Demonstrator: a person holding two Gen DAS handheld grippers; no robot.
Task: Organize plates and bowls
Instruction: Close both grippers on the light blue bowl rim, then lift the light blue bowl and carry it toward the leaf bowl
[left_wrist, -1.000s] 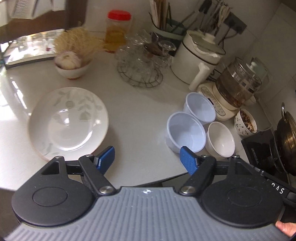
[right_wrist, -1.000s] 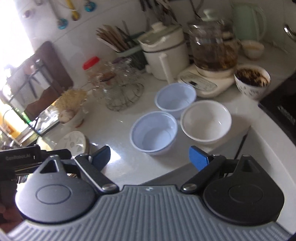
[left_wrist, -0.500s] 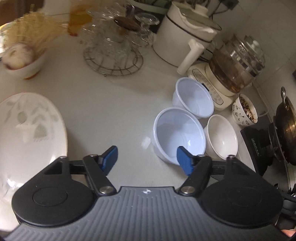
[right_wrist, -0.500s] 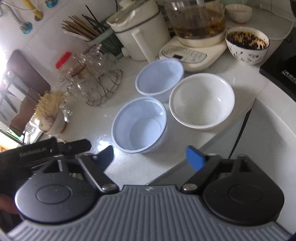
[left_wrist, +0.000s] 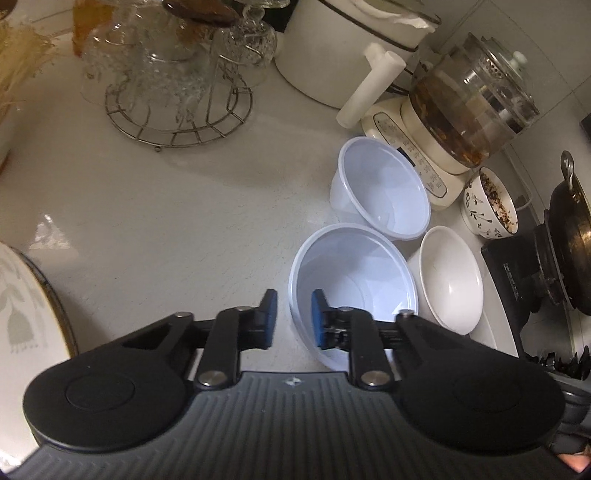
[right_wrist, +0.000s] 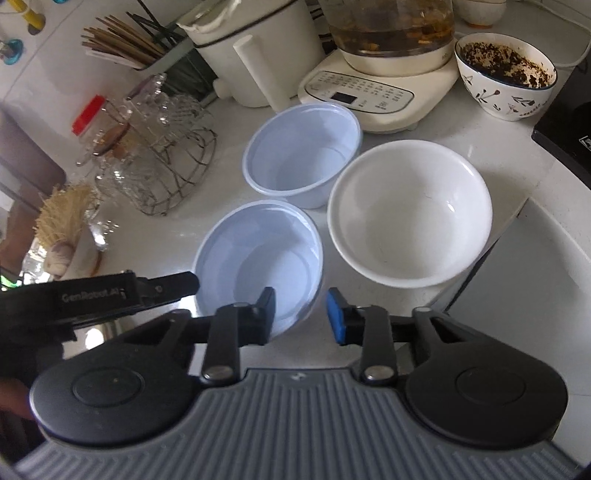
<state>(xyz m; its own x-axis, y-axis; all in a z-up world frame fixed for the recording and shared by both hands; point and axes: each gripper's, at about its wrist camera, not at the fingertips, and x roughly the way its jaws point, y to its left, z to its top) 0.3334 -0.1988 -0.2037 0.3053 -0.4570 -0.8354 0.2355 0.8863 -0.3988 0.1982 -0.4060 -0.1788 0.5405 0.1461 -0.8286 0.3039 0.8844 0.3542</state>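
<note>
Three empty bowls stand together on the white counter. The near pale blue bowl (left_wrist: 354, 288) (right_wrist: 258, 254) has a second blue bowl (left_wrist: 384, 192) (right_wrist: 303, 151) behind it and a white bowl (left_wrist: 450, 284) (right_wrist: 410, 214) to its right. My left gripper (left_wrist: 293, 321) straddles the near bowl's left rim, jaws closing, with a gap still showing beside the wall. My right gripper (right_wrist: 301, 317) straddles the same bowl's near right rim, jaws closing, pads clear of it. The right wrist view shows the left gripper (right_wrist: 162, 290) at the bowl's left edge. A leaf-patterned plate (left_wrist: 22, 325) lies far left.
Behind the bowls are a wire rack of glasses (left_wrist: 177, 92), a white cooker (left_wrist: 332, 55), a glass kettle on its base (left_wrist: 469, 103) and a patterned bowl of dark grounds (left_wrist: 491, 206). A wok on a stove (left_wrist: 569, 240) stands at the right. The counter edge (right_wrist: 498, 229) runs beside the white bowl.
Both grippers came down and forward onto the near blue bowl, and their jaws narrowed from wide apart to a small gap around its rim. The plate slid to the left view's edge.
</note>
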